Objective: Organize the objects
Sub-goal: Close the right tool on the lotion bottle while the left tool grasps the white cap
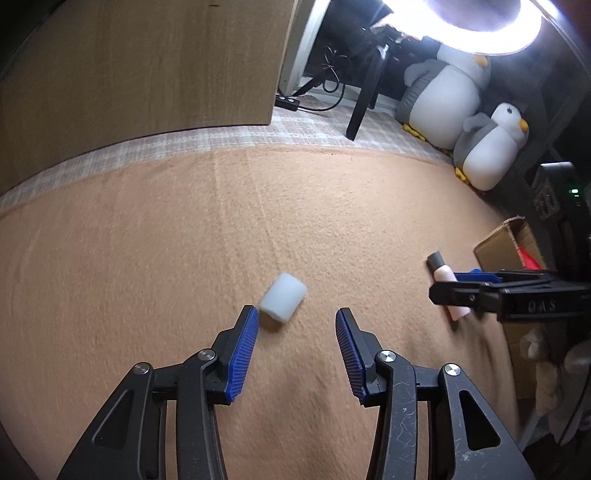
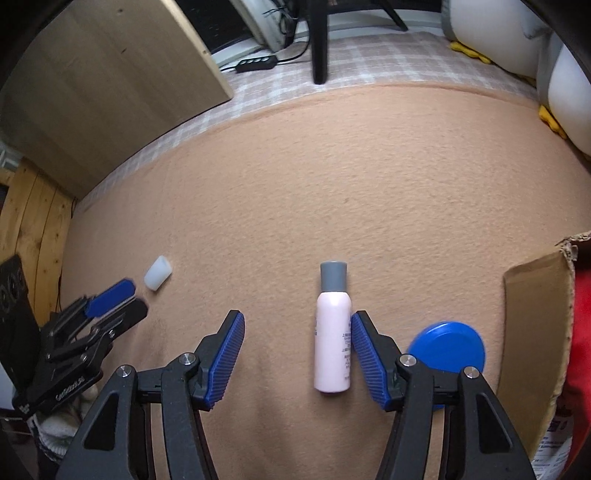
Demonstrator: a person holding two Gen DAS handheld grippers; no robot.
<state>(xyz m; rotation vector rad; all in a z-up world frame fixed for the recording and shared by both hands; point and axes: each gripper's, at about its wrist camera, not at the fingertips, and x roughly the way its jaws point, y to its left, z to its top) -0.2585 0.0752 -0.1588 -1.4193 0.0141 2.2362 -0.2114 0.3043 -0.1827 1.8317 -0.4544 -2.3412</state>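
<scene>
Right wrist view: right hand-held gripper (image 2: 297, 349) spread, pink bottle (image 2: 332, 339) touching right pad, ungrasped. Left hand-held gripper (image 1: 295, 332) spread near white cap (image 1: 282, 299). Next: centring, closing required.

Left wrist view: the right tongs (image 1: 448, 286) cover the middle of the bottle (image 1: 445, 275), leaving only its grey cap and pink base showing. Right of the bottle, the box (image 1: 498, 245) is cut by the dark margin, its contents reduced to a red patch. The lamp (image 1: 491, 26) glare blanks out what lies beneath it.

Right wrist view: the right finger (image 2: 369, 354) hides the disc's (image 2: 448, 345) left edge and the bottle's small print is unreadable. The left tongs (image 2: 118, 299) are motion-blurred. Far right of the bottle, the penguins (image 2: 569, 92) are cropped by the frame.
</scene>
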